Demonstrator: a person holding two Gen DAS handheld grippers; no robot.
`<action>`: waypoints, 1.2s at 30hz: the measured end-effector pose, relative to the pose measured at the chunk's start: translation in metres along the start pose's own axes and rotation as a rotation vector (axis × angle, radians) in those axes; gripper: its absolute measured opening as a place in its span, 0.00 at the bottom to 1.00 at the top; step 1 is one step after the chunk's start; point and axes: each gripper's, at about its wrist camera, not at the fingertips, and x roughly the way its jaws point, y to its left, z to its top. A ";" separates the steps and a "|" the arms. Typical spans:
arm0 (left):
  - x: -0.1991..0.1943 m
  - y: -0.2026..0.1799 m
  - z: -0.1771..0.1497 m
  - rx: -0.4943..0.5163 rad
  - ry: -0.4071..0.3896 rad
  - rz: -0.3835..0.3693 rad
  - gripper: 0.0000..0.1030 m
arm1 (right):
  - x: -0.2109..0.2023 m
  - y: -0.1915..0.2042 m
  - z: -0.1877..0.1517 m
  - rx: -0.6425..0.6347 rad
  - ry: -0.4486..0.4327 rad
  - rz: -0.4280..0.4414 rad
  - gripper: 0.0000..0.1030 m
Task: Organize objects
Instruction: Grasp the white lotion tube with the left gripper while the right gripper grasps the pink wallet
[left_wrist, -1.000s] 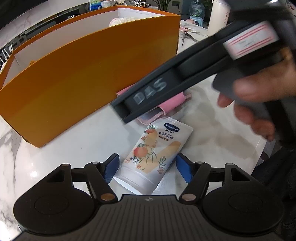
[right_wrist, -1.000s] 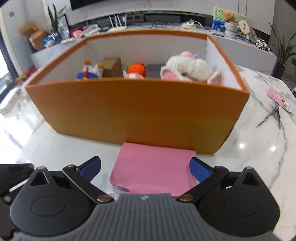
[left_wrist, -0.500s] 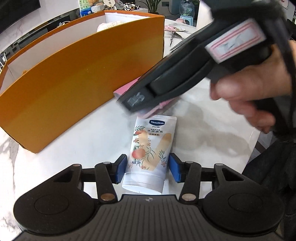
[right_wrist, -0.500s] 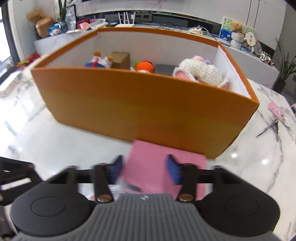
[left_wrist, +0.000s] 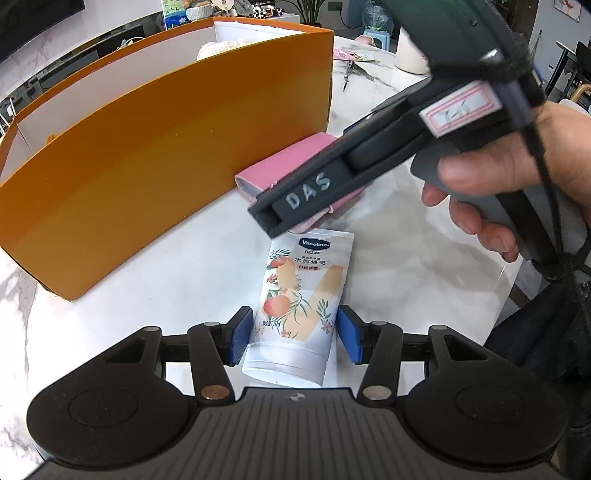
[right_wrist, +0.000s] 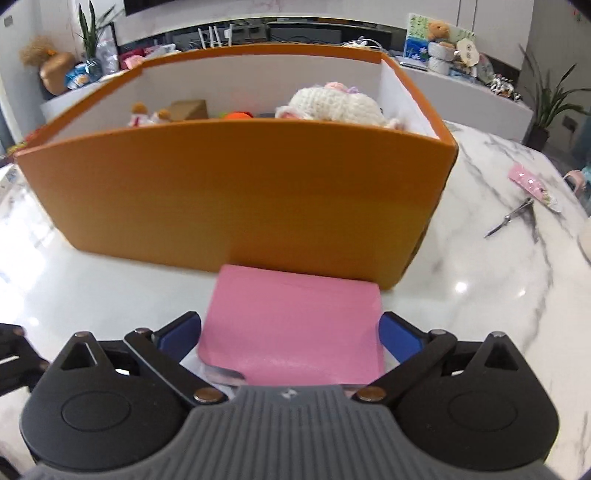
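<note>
- Since one second ago the left gripper (left_wrist: 293, 336) has narrowed: its blue fingers (left_wrist: 242, 334) were spread wide of the lotion tube (left_wrist: 299, 306) and now stand just beside its lower sides. Contact cannot be confirmed.
- The right gripper (right_wrist: 290, 338) narrowed half a second ago and has since spread again; it is now released, one finger at each side of the pink wallet (right_wrist: 295, 321).
- Location: the tube lies flat on the marble bench (left_wrist: 399, 258), cap end nearest the left gripper, far end touching or just short of the wallet. The wallet lies flat against the near wall of the orange box (right_wrist: 236, 199).
- The box already holds a crocheted toy (right_wrist: 332, 105) and other small items.
- Judgement: both pickups are in hand, neither lifted.
- Recommendation: close the left fingers squarely across the tube's body, gently, since a soft tube will likely deform. Seat the right fingers low on the wallet's edges before closing. Lift clear of the box wall before moving over it.
</note>
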 end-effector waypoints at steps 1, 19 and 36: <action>0.000 -0.001 0.000 -0.001 -0.001 -0.001 0.57 | 0.001 0.001 -0.001 -0.007 0.001 -0.009 0.99; 0.003 -0.008 0.000 -0.006 -0.002 -0.003 0.59 | 0.005 0.003 -0.018 -0.012 -0.073 -0.200 0.99; 0.006 -0.034 -0.002 -0.025 -0.007 0.005 0.53 | 0.010 -0.019 -0.007 0.133 0.001 -0.084 0.99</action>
